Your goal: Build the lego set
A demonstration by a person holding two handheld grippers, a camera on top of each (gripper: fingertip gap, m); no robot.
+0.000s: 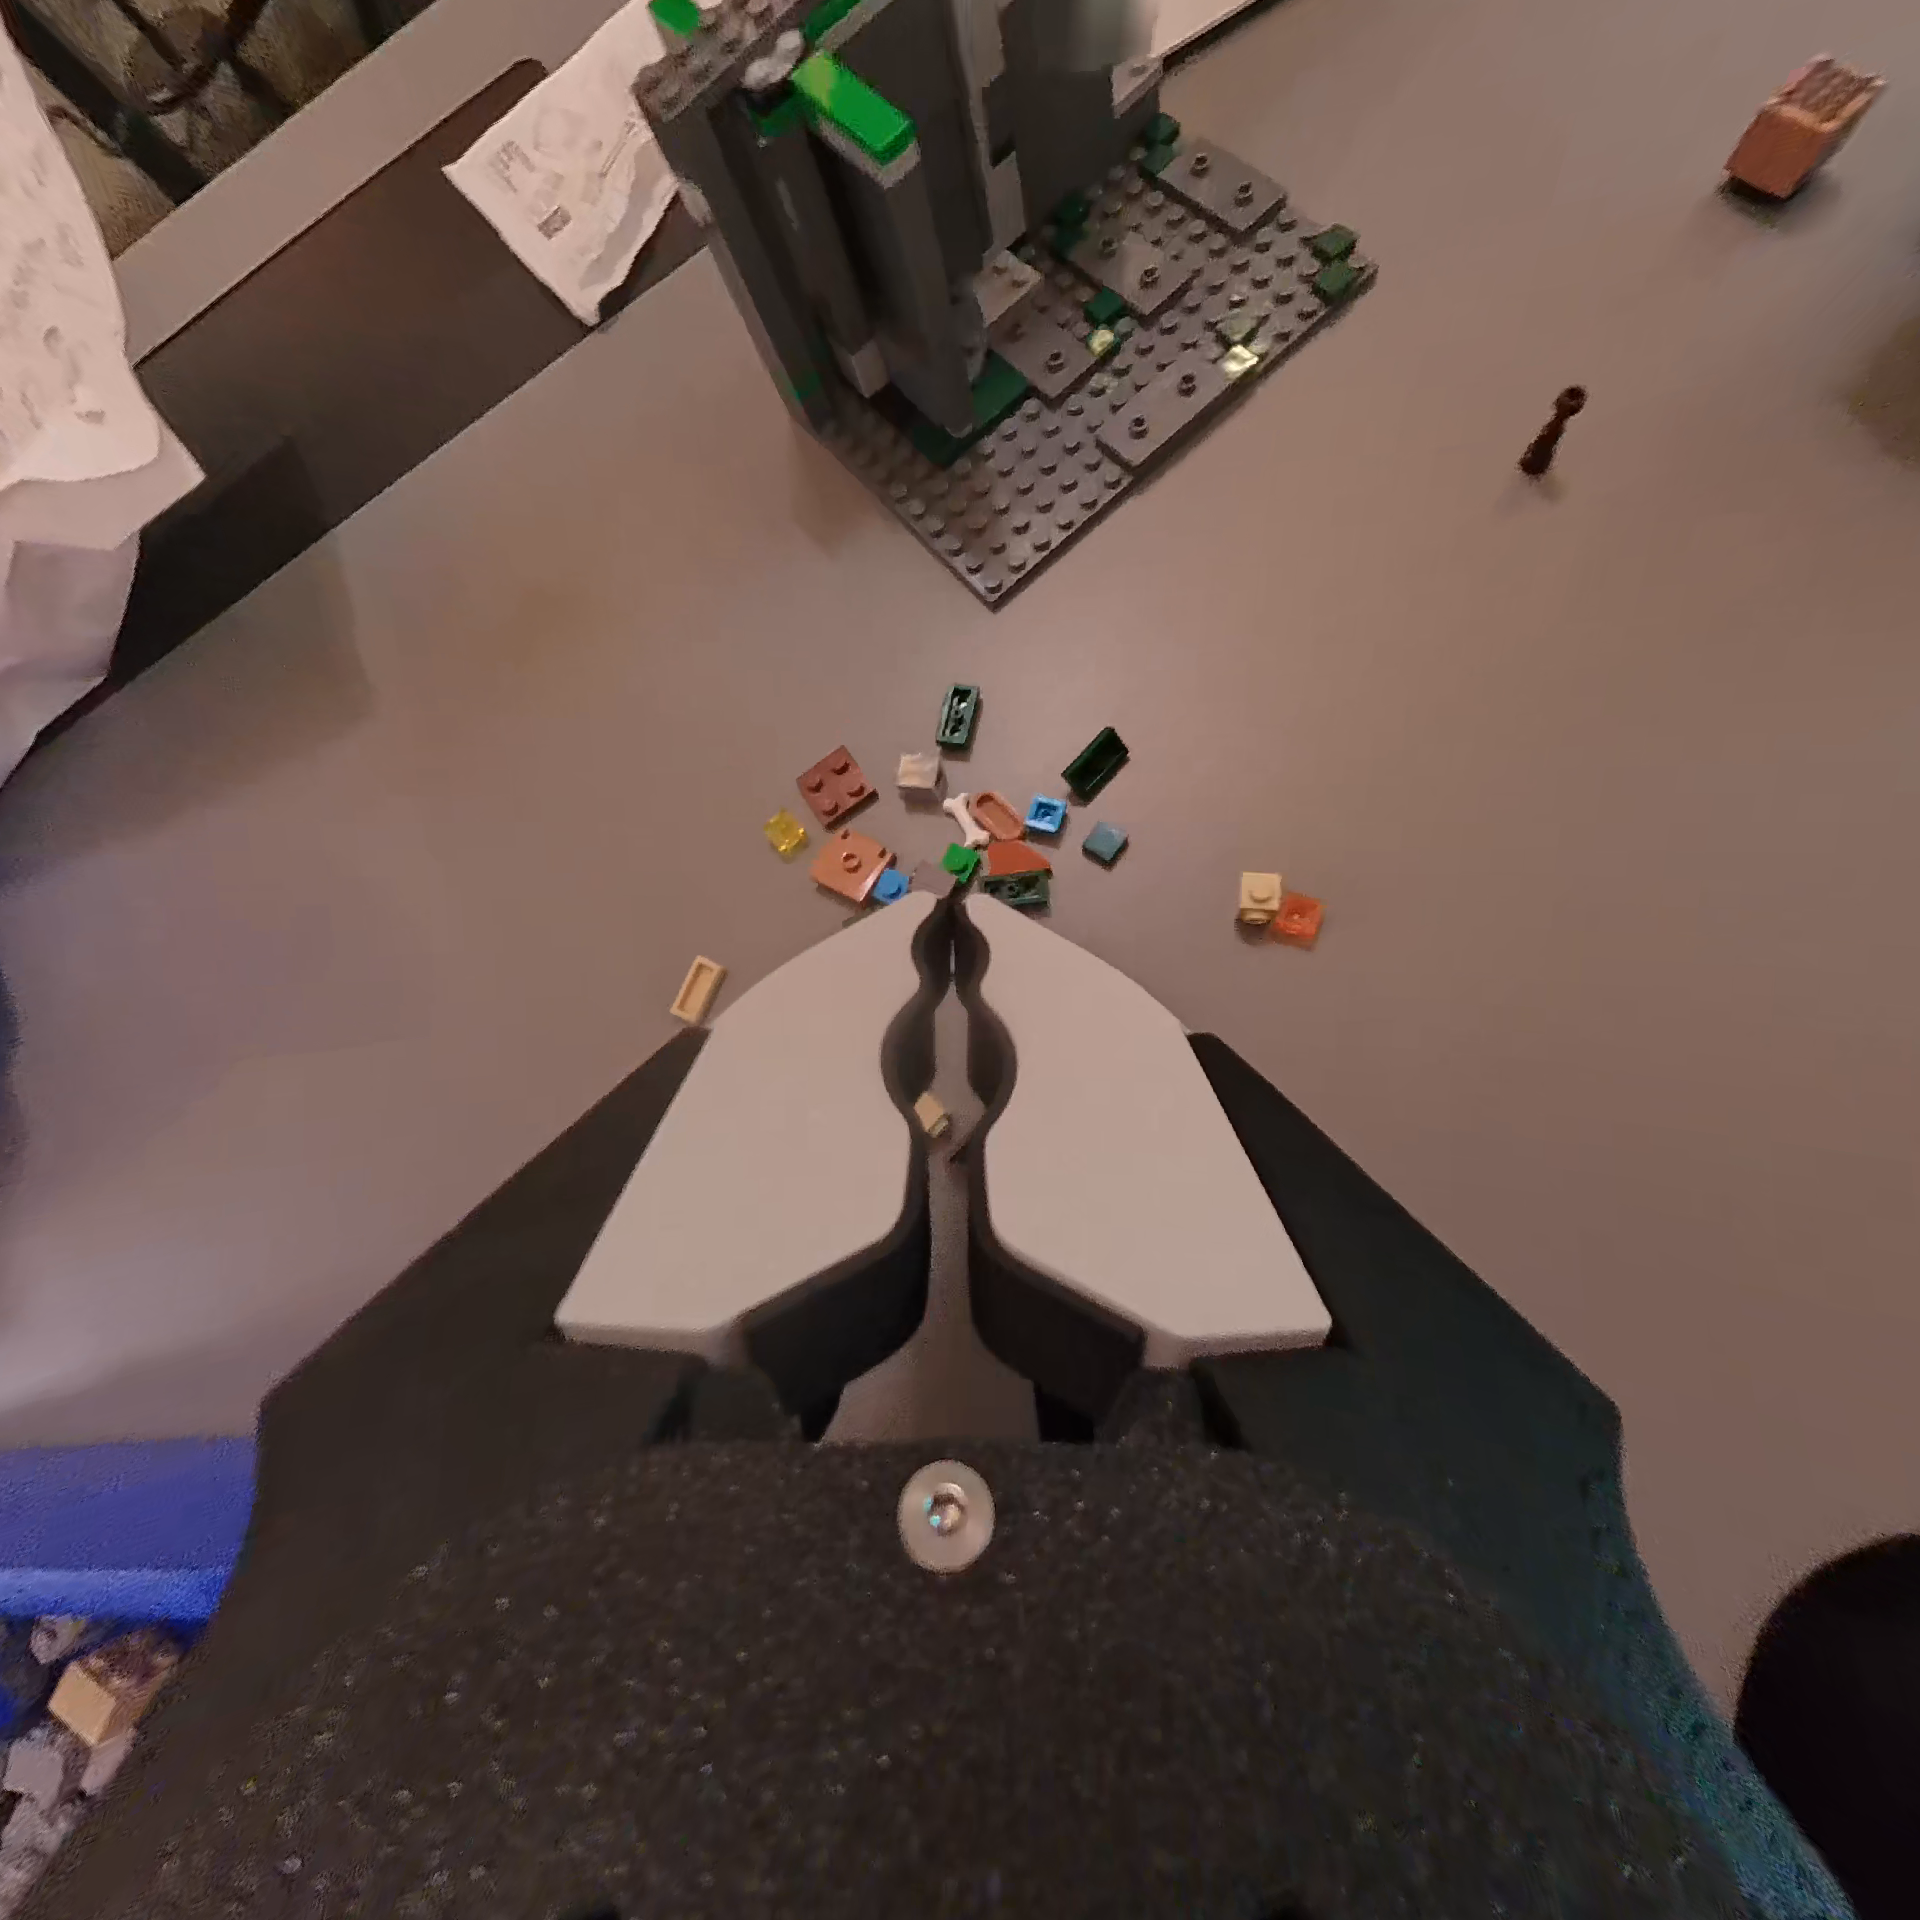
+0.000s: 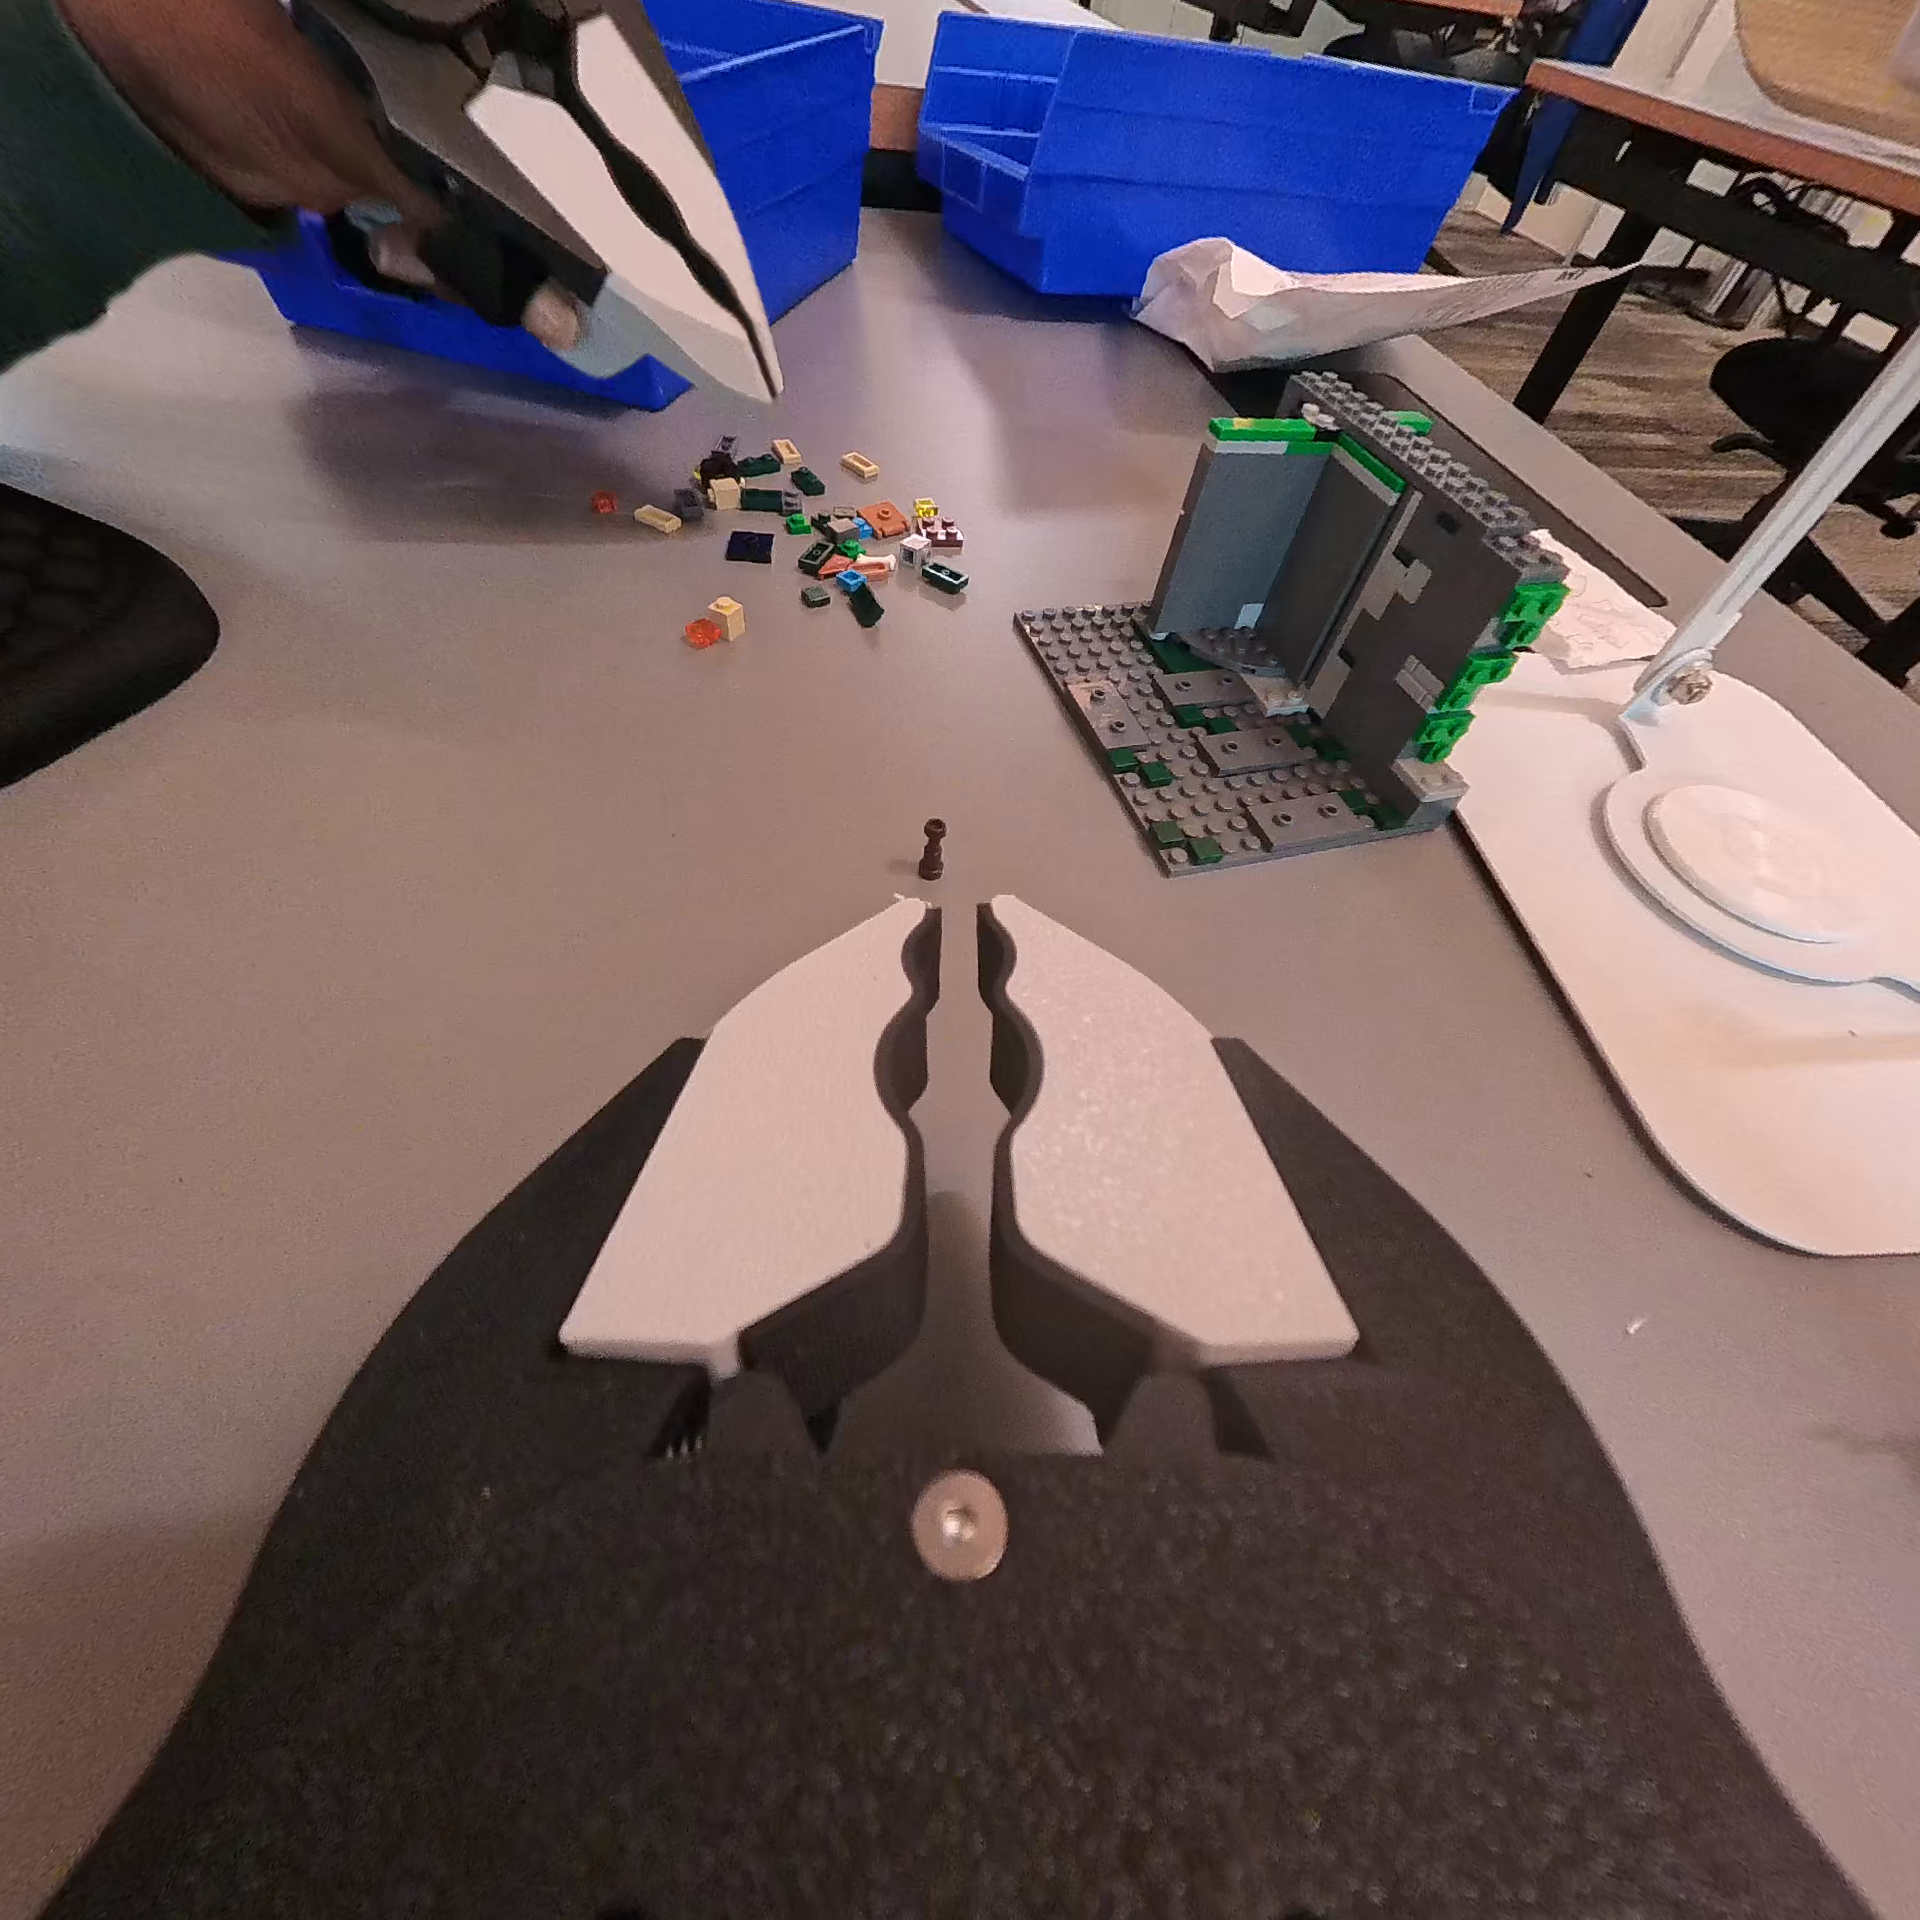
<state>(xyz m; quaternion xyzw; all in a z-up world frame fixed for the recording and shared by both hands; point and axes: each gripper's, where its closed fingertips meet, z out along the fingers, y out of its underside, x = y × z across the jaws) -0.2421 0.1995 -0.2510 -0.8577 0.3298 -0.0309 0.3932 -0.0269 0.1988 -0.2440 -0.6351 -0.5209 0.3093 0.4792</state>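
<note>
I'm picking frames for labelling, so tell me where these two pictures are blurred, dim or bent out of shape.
Left wrist view: dim and warm-tinted, soft at the edges, the brown block smeared; the scattered small coloured bricks are fairly sharp. Right wrist view: brighter, the left gripper motion-blurred, the grey table bowed by the wide lens.

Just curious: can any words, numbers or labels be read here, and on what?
White paper slip beside the lego model: small print, too blurred to read.
Crumpled white paper by the blue bin: print too small to read.
Nothing else bears writing.
</note>
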